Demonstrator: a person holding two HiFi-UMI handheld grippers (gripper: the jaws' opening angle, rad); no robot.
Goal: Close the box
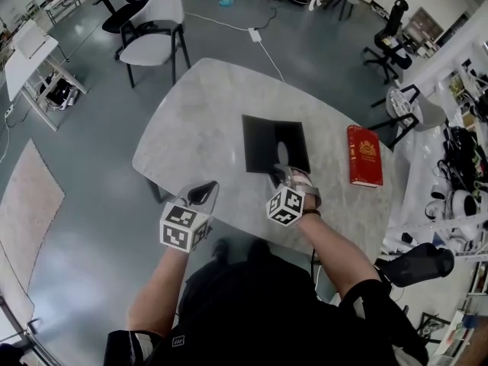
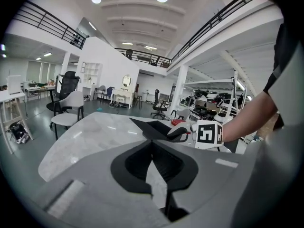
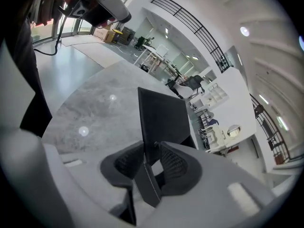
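Note:
A flat black box (image 1: 274, 139) lies on the grey marble table (image 1: 206, 120), with a thin black lid flap at its near edge. My right gripper (image 1: 282, 175) is at that near edge. In the right gripper view the black flap (image 3: 164, 118) stands upright between the jaws of the right gripper (image 3: 149, 156), and both pads press on it. My left gripper (image 1: 204, 193) hovers at the table's front edge, left of the box, shut with nothing in it. In the left gripper view the left gripper (image 2: 152, 144) points at the box (image 2: 154, 127), with the right gripper (image 2: 183, 134) beside it.
A red book (image 1: 364, 155) lies on the table, right of the box. A white chair (image 1: 156, 29) stands on the floor beyond the table's far left corner. Office chairs and shelves stand to the right of the table.

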